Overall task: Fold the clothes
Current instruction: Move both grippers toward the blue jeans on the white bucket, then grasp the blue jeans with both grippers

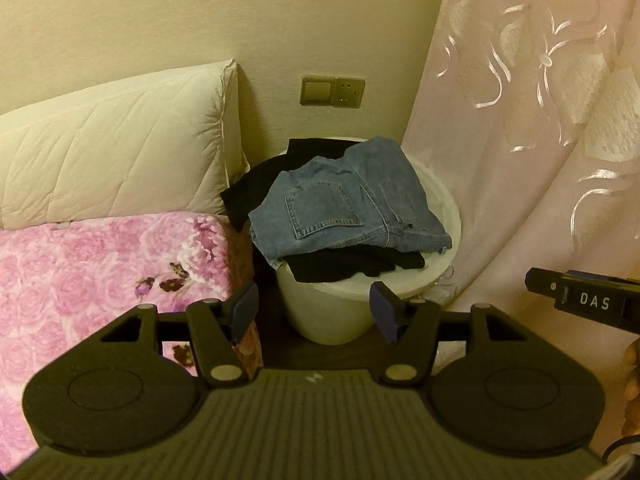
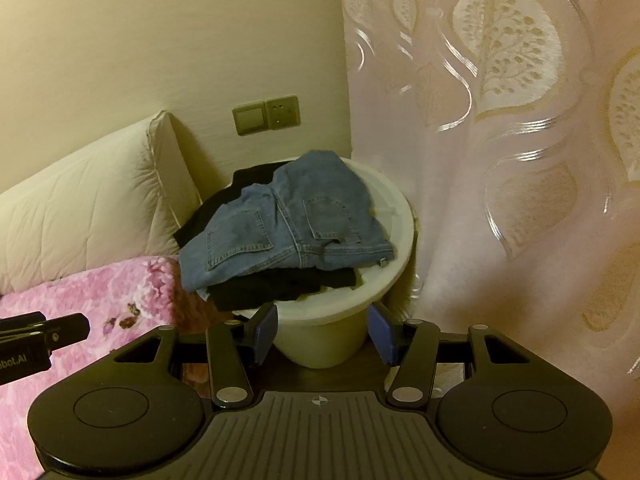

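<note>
Ahead of both spread, empty tongs [image 1: 315,312] [image 2: 324,334] — jeans [image 1: 344,204] heaped atop a white bucket [image 1: 332,312] — untouched.

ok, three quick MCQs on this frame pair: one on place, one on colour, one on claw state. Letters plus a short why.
1. Where do the jeans lie?
A. on the bed
B. on top of the pile in the white bucket
C. on the floor

2. What colour are the clothes under the jeans?
A. black
B. red
C. white

3. How does the left claw stand?
A. shut on the jeans
B. shut on nothing
C. open, holding nothing

Answers:
1 B: the jeans sit on the dark clothes that fill the bucket, beside the bed.
2 A: black fabric shows below and behind the denim in both views.
3 C: its blue pads are wide apart in front of the bucket; the right claw stands the same way.
</note>
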Tool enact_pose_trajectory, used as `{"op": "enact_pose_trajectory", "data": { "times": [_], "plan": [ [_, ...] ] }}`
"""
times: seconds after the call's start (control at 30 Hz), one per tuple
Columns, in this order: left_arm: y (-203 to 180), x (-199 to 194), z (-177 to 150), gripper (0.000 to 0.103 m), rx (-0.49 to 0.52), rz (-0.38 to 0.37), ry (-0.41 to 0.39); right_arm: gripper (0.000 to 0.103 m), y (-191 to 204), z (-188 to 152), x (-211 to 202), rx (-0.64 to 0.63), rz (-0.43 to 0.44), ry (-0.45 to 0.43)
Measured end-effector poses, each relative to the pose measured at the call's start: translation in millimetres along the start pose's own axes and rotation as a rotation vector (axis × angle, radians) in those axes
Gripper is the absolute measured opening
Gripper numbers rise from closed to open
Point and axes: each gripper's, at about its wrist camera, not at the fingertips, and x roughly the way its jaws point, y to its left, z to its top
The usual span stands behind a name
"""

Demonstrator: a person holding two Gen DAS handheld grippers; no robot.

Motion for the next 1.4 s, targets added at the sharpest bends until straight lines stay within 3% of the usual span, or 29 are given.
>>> {"op": "enact_pose_trajectory", "data": {
  "times": [0.2,0.6,0.73,1.23,1.4],
  "plan": [
    [9.3,-0.3,-1.2,0.051,-0.021,-0.003,-0.056,0.054,-3.2,2.8,-0.5,-0.002,0.025,-0.025],
    [33.0,45.0,-21.4,0.046,-0.068,0.015,0.06,0.054,-11.3,-7.6,36.4,0.011,0.091,0.057],
    [40.2,67.0,-17.4,0.047,-0.1,-0.014,0.089,0.054,-14.2,-4.2,59.0,0.016,0.111,0.093],
    [61.0,220.4,47.7,0.047,-0.217,-0.039,0.219,0.054,-13.4,60.0,217.5,-0.044,0.16,0.225],
    [75.7,275.7,60.6,0.047,-0.269,-0.042,0.264,0.054,-19.5,75.0,276.9,-0.006,0.177,0.273]
  ]
}}
